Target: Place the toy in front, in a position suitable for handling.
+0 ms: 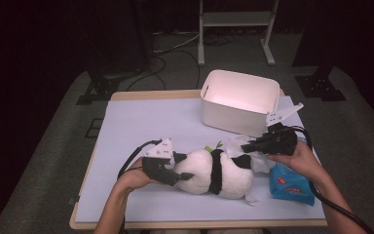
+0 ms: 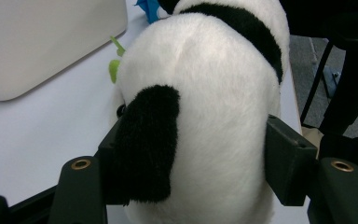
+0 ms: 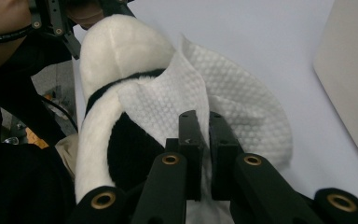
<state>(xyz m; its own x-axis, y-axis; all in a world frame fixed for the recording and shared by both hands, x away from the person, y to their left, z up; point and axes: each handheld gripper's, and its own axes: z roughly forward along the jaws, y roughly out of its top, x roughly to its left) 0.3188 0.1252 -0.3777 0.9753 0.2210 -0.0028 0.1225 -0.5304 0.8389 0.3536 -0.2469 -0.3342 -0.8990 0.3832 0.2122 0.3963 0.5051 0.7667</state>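
The plush panda [image 1: 214, 170] lies on its side near the front edge of the counter [image 1: 141, 122]; the left tool [image 1: 168, 171] clamps its white end, jaws pressed into the fur on both sides; the right tool [image 1: 247, 146], jaws nearly together, pinches a white embossed tissue [image 3: 233, 98] draped against the panda's black-and-white end; a blue tissue pack [image 1: 288, 184] sits just beside the right hand [image 1: 297, 158]; farther back stands a white bin [image 1: 238, 100].

A lab-like recording room: around the counter [image 1: 126, 122] lie grey carpet [image 1: 44, 161], dark curtains behind it, black stand feet [image 1: 97, 90] and cables [image 1: 175, 48] beyond its far edge.
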